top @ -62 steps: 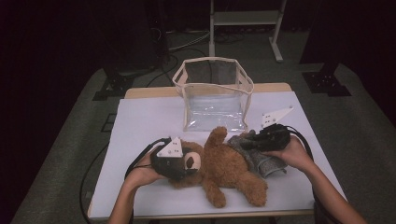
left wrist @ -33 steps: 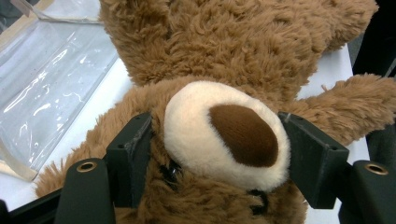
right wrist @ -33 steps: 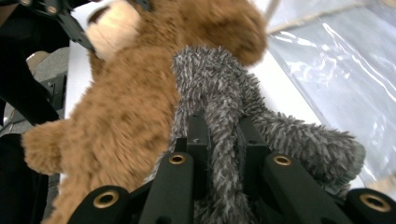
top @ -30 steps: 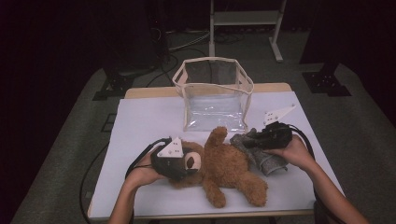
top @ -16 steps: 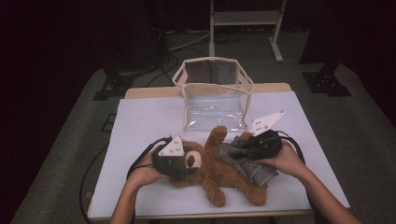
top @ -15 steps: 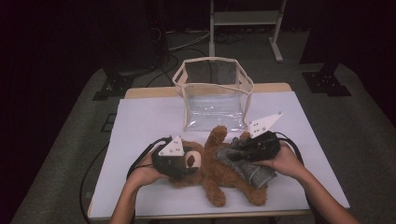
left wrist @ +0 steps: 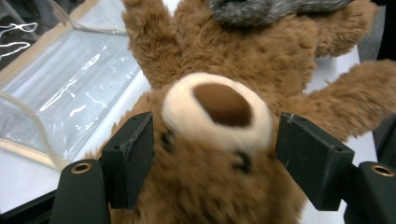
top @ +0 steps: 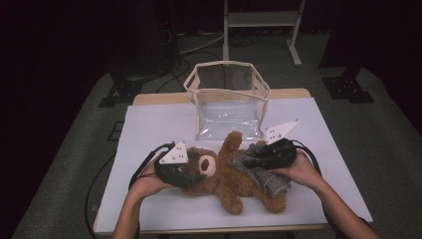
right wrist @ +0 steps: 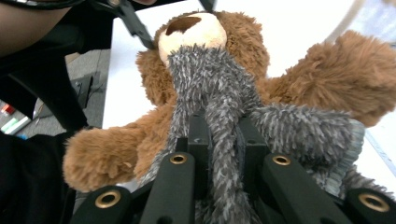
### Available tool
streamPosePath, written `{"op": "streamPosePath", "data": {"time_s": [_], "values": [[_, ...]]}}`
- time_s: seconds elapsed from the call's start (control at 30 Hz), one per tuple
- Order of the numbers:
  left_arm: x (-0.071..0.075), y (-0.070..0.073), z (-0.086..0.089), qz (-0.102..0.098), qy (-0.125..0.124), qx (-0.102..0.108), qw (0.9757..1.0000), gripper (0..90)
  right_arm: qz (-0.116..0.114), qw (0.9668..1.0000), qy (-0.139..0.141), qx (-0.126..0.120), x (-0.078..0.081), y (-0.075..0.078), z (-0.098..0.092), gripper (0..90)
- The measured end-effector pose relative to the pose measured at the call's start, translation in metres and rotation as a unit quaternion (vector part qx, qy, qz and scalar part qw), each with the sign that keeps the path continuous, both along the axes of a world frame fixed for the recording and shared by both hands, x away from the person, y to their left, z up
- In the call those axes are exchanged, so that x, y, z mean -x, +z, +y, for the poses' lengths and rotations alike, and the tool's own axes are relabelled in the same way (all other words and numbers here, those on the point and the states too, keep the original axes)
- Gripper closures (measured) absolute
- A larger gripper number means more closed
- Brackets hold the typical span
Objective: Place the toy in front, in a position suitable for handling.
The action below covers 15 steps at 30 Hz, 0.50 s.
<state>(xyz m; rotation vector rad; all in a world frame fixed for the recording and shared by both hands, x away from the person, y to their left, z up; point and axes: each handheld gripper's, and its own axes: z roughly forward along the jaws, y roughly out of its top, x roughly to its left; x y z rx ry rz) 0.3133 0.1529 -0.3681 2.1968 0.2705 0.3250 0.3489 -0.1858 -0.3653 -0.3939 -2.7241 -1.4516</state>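
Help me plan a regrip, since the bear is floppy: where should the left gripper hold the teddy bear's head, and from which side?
Judging by its pose, grip the teddy bear across the cheeks, coming from the crown. It lies face up, snout raised, and the head is the firmest rounded part. The left gripper already straddles it that way, pads beside the eyes.

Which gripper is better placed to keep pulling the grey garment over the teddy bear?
Probably right. The right gripper is shut on a fold of the grey garment lying over the teddy bear. The left gripper brackets the bear's head, steadying it.
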Motion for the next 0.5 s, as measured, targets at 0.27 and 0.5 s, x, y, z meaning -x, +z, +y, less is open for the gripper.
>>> {"op": "streamPosePath", "data": {"time_s": [0.27,0.5], "values": [[-0.004,-0.009,0.002,0.014,0.001,-0.009,0.9999,34.8,0.007,0.9997,-0.019,-0.010,-0.010,-0.004,-0.010,78.9],[-0.004,-0.013,-0.002,0.025,0.000,-0.008,0.9997,40.2,-0.016,0.9999,-0.006,-0.005,0.005,0.012,-0.002,78.8]]}}
